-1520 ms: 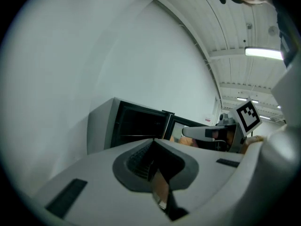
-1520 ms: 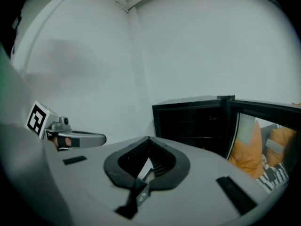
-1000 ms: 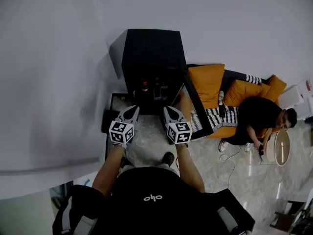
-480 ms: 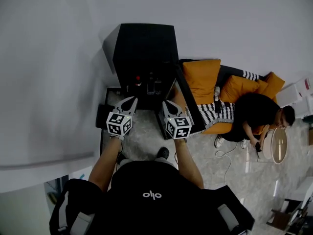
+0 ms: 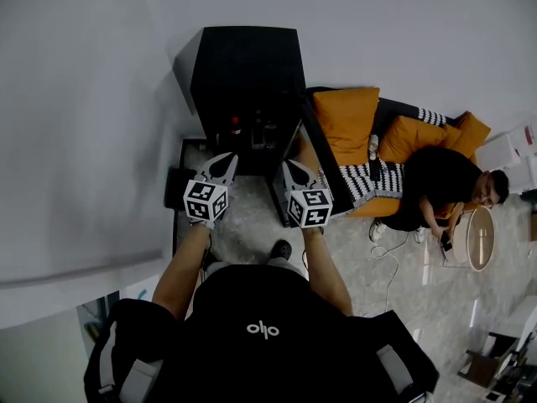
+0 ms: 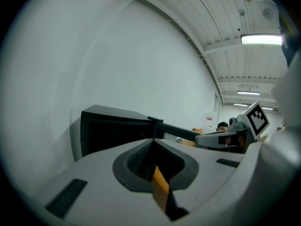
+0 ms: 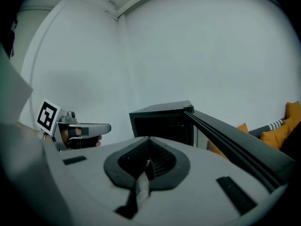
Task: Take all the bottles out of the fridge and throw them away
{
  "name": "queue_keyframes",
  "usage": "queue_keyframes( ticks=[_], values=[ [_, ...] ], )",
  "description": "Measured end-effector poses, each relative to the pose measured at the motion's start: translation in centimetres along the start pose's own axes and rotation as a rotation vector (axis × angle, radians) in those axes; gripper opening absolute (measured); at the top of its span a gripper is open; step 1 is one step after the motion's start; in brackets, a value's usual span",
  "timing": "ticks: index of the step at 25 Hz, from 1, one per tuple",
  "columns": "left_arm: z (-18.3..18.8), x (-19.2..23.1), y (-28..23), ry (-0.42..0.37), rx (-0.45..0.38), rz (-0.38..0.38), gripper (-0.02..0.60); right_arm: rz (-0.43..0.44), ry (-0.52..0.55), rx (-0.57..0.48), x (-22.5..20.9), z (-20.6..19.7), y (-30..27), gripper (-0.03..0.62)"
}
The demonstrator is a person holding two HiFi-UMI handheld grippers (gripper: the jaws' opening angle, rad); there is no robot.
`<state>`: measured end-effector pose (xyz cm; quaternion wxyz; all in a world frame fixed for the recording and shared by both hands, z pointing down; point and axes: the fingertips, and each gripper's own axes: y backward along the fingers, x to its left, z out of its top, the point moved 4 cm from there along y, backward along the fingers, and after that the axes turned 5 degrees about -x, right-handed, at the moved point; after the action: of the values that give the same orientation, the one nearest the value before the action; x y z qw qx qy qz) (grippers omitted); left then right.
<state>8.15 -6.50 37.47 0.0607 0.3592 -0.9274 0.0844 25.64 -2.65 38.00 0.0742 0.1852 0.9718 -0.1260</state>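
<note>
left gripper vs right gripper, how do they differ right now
The left gripper is held before the wall side of the fridge; the right gripper is beside its open door. In the head view the left gripper angles rightward, the right gripper leftward. Both are shut, empty and aimed at the fridge.

We see a black fridge (image 5: pixel 245 70), orange cushions (image 5: pixel 346 124), a black-and-white zigzag throw (image 5: pixel 369 193), a speckled grey floor (image 5: pixel 243 225), and black-and-white square markers on the left gripper (image 5: pixel 228 159) and right gripper (image 5: pixel 289 167).
</note>
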Motion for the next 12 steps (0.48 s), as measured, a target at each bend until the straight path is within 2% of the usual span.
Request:
queue_keyframes(
  ticks=[6, 12],
  values=[
    [-0.9, -0.9, -1.2, 0.000, 0.024, 0.008, 0.002, 0.006, -0.004, 0.006, -0.8, -0.3, 0.0, 0.008],
    [-2.7, -1.9, -3.1, 0.003, 0.058, 0.058, 0.002, 0.047, -0.010, 0.027, -2.1, -1.0, -0.4, 0.008]
  ],
)
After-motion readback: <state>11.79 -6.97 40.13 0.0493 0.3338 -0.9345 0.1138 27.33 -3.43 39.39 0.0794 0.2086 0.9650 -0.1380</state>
